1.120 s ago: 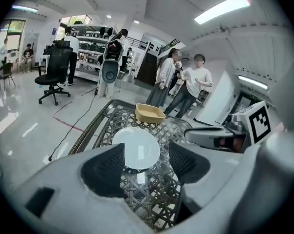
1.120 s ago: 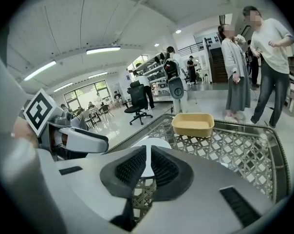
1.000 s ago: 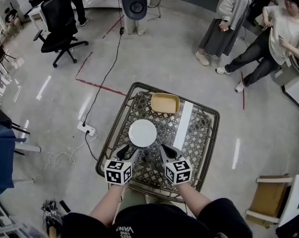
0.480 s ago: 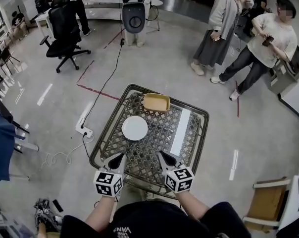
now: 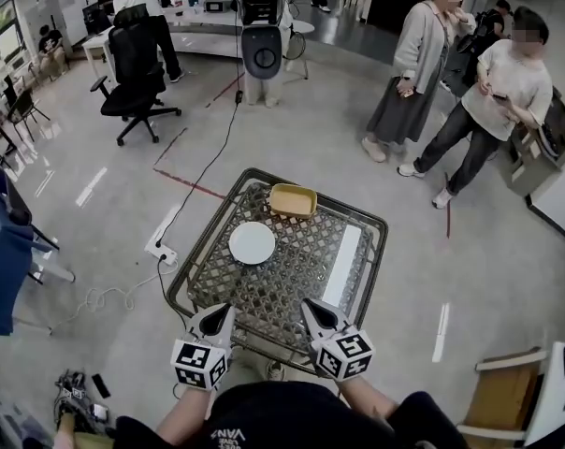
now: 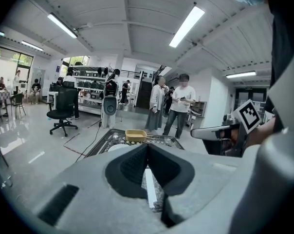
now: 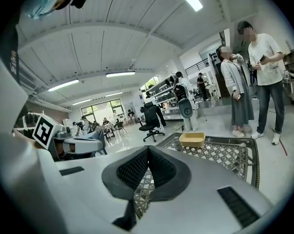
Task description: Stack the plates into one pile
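A white round plate (image 5: 253, 242) lies on the left half of the metal lattice table (image 5: 264, 297); whether it is one plate or a pile I cannot tell. A yellow rectangular dish (image 5: 293, 200) sits at the table's far edge. My left gripper (image 5: 218, 313) and right gripper (image 5: 310, 306) hover over the near edge, well short of the plate, both shut and empty. In the left gripper view the jaws meet at the left gripper (image 6: 147, 146), with the dish (image 6: 136, 135) and the plate (image 6: 118, 147) beyond. The right gripper (image 7: 148, 148) also points at the dish (image 7: 192, 139).
A long white strip (image 5: 343, 265) lies on the table's right side. Two people (image 5: 415, 59) (image 5: 493, 101) stand at the back right. An office chair (image 5: 137, 64) and a grey stand (image 5: 261, 50) are behind. A power strip (image 5: 163, 247) with cables lies on the floor to the left.
Both grippers have drawn back from beside the white plate to the table's near edge and risen. The plate stays on the table.
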Tool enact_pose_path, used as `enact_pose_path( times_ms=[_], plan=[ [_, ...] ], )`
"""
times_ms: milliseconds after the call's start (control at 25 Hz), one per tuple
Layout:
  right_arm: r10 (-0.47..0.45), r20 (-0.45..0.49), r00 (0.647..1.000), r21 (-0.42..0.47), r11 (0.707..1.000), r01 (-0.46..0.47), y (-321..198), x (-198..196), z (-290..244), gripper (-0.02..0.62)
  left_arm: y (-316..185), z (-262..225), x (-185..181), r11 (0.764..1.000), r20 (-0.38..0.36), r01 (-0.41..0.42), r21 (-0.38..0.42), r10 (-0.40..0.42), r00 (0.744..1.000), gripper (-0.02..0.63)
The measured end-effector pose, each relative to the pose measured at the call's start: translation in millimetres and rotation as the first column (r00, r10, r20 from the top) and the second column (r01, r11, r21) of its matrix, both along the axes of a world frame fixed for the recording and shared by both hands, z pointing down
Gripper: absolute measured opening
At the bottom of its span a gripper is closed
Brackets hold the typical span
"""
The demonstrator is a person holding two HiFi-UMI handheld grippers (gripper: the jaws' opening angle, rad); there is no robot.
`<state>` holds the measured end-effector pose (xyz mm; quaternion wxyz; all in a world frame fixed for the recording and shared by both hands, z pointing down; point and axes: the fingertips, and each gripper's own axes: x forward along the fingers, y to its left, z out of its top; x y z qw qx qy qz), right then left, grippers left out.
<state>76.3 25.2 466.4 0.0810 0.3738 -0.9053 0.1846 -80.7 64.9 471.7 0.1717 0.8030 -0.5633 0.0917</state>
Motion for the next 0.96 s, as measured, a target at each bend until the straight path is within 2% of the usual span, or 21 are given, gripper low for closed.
enact_pose_path(
  times_ms=[440, 640, 960],
  plan=[
    [-0.016, 0.014, 1.0, -0.014, 1.0, 0.017, 29.2, 27.8, 2.7, 0.0, 39.5, -6.1, 3.3, 0.999, 0.04, 0.04, 0.015, -0.041, 0.998, 0.02],
    [-0.029, 0.011, 1.0, -0.016, 0.999, 0.029, 36.0, 31.0, 3.3, 0.0, 47.4, -10.7, 6.8, 0.998, 0.04, 0.057, 0.032, -0.058, 0.997, 0.02],
    [-0.034, 0.013, 0.999, -0.015, 0.999, 0.034, 36.3, 28.2, 5.5, 0.0, 48.3, -7.1, 14.3, 0.999, 0.046, 0.042, 0.035, -0.043, 0.998, 0.02]
  ],
)
